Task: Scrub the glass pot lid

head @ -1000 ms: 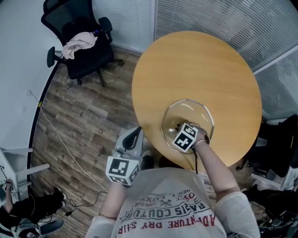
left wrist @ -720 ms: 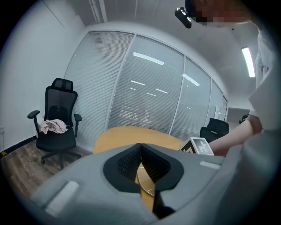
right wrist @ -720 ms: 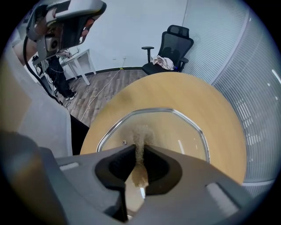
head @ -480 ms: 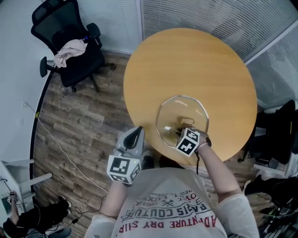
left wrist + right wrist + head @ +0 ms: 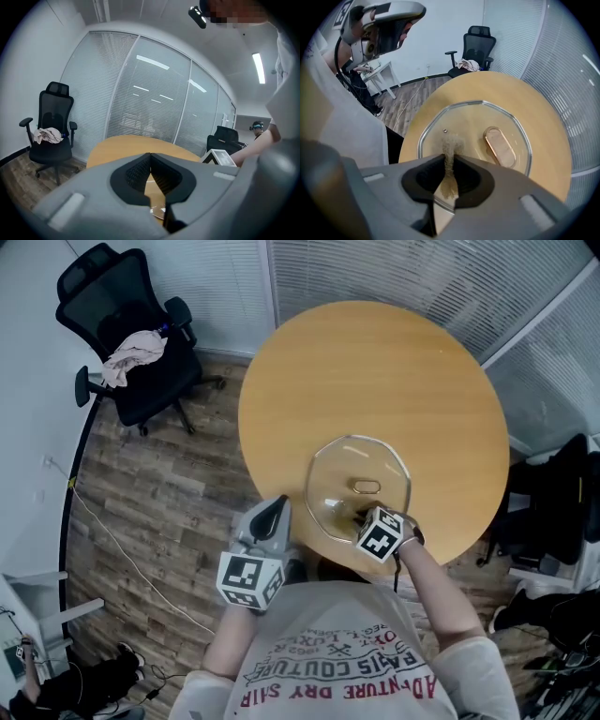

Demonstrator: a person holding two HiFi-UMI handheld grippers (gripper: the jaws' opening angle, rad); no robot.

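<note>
- The glass pot lid (image 5: 342, 470) lay flat on the round wooden worktop (image 5: 375, 362), near the rim closest to the person, oval knob (image 5: 499, 146) upward.
- The right hand-held gripper (image 5: 450, 159) was clamped on a thin brownish scrub pad (image 5: 450, 143), whose free end touched the lid's glass beside the knob.
- The left hand-held gripper (image 5: 150, 160) was closed on nothing, jaws together, left of the lid and beyond the worktop's rim.
- An office chair (image 5: 131, 343) stood well apart from the lid.
</note>
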